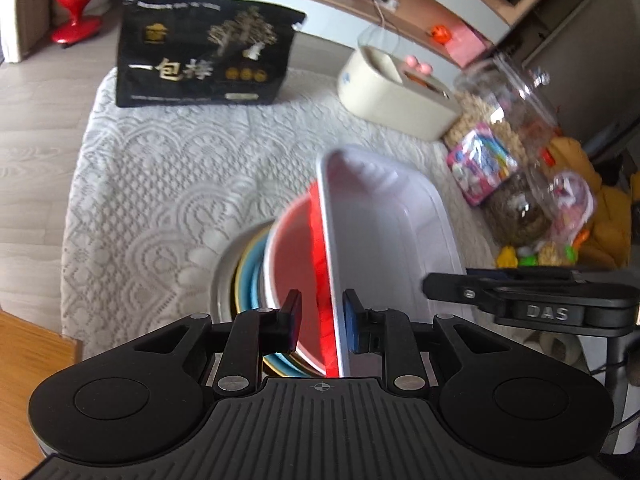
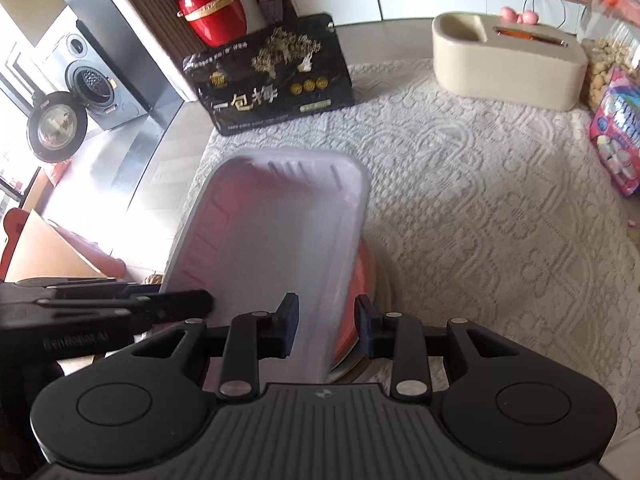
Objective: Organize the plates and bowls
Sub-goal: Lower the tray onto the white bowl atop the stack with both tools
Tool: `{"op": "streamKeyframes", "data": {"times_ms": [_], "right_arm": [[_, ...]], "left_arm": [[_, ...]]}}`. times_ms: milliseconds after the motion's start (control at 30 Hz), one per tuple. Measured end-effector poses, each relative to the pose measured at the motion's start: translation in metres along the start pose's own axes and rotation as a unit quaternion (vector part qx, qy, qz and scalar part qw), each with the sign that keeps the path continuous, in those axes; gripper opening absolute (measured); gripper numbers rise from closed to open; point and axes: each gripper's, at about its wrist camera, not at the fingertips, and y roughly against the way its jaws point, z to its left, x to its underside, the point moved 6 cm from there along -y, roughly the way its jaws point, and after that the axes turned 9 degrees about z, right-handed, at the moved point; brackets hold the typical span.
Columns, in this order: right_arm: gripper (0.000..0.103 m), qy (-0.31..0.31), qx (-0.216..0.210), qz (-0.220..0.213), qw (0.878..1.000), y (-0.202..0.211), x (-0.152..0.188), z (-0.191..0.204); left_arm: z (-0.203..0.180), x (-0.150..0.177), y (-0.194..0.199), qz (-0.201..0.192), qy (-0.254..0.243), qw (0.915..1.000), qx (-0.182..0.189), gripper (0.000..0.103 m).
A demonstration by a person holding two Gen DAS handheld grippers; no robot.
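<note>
A translucent white rectangular tray (image 1: 384, 232) (image 2: 276, 232) hangs tilted over a stack of dishes. In the stack, a red plate (image 1: 292, 248) (image 2: 362, 276) lies on top, then a blue plate (image 1: 252, 276), then a grey bowl (image 1: 222, 280). My left gripper (image 1: 323, 322) is shut on one long edge of the tray. My right gripper (image 2: 327, 326) is shut on the tray's near end, close above the red plate's rim. The left gripper's black arm (image 2: 120, 308) reaches the tray's left side in the right wrist view. The right gripper's body (image 1: 520, 304) shows beyond the tray in the left wrist view.
A white lace cloth (image 2: 480, 200) covers the table. At the back stand a black bag (image 1: 204, 48) (image 2: 272, 76) and a cream tissue box (image 1: 396, 92) (image 2: 508, 68). Clear snack jars (image 1: 508, 120) and a pink packet (image 2: 616, 140) crowd the right side. The table's edge (image 1: 72, 184) drops off to the left.
</note>
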Motion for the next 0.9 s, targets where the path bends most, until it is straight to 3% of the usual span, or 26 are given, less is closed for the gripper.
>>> {"op": "streamKeyframes", "data": {"times_ms": [233, 433, 667, 800, 900], "right_arm": [[0.031, -0.023, -0.014, -0.035, 0.999, 0.025, -0.009, -0.018], [0.032, -0.048, -0.011, -0.036, 0.998, 0.019, -0.011, -0.032], [0.033, -0.063, -0.036, -0.038, 0.997, 0.024, -0.011, -0.034], [0.045, -0.071, -0.046, -0.04, 0.996, 0.025, -0.014, -0.034], [0.045, -0.078, -0.051, -0.035, 0.995, 0.021, -0.014, -0.035]], "left_arm": [[0.01, -0.009, 0.014, -0.028, 0.022, 0.9993, 0.012, 0.024], [0.001, -0.006, 0.014, -0.017, 0.013, 0.9986, 0.049, 0.024], [0.017, -0.011, 0.026, -0.04, 0.04, 0.9978, 0.034, 0.024], [0.022, -0.012, 0.021, -0.037, 0.048, 0.9979, 0.023, 0.024], [0.022, -0.012, 0.015, -0.028, 0.047, 0.9983, 0.022, 0.024]]}}
